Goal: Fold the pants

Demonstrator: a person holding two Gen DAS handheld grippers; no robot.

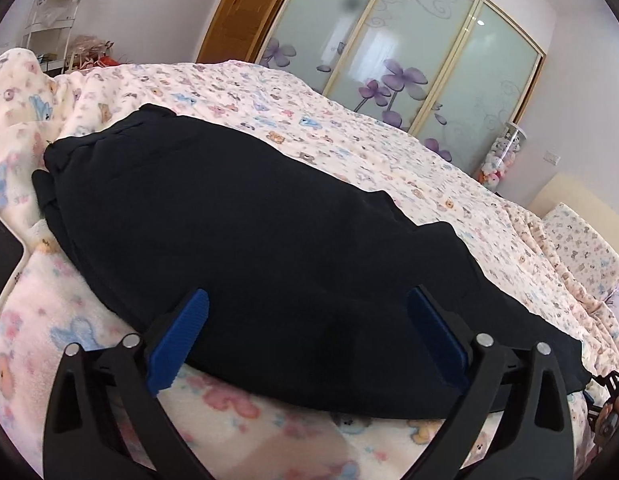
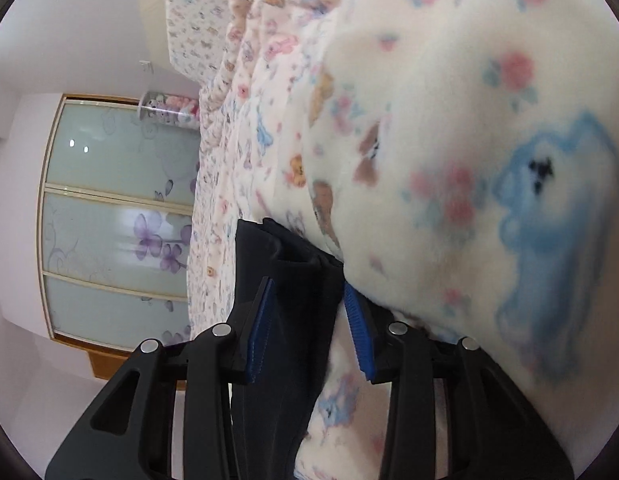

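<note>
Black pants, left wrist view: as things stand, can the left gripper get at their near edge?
Probably yes. The left gripper is open, its jaws spread wide over the near edge of the black pants, which lie flat on the patterned blanket. Nothing sits between the jaws and the fabric.

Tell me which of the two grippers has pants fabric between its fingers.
The right gripper: a fold of the black pants runs between its fingers. The left gripper hangs wide open above the pants, gripping nothing.

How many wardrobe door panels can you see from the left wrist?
3: left panel, middle panel, right panel of the sliding wardrobe, behind the bed.
</note>
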